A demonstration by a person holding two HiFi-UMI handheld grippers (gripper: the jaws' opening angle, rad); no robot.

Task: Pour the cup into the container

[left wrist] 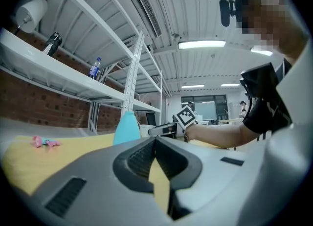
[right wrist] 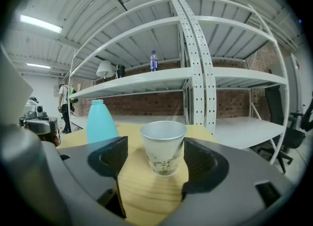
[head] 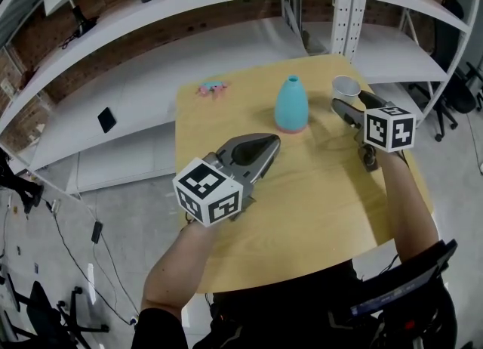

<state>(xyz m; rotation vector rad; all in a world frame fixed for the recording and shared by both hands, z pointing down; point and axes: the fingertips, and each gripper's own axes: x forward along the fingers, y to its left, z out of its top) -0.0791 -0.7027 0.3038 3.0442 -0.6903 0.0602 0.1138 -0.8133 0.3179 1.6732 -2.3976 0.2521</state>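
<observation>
Head view looks down on a round wooden bench (head: 317, 211) where nothing has been poured yet. The teal, bottle-shaped container (head: 291, 104) stands upright near the middle of the far side, its narrow mouth uncovered. To its right, near the far edge, the paper cup (head: 346, 86) stands upright on the wood. The right claw (head: 349, 101) is spread wide, with the cup framed between its jaws; neither pad presses on it, so the grasp is not made. What the cup holds cannot be seen. Grasping, lifting, carrying across and tipping all remain, as I judge it.

Around this, white shelving (head: 226, 45) curves behind the bench. The left claw (head: 269, 143) is closed and empty, near the container's front and clear of the likely path. A small pink toy (head: 213, 88) lies well off to the left.
</observation>
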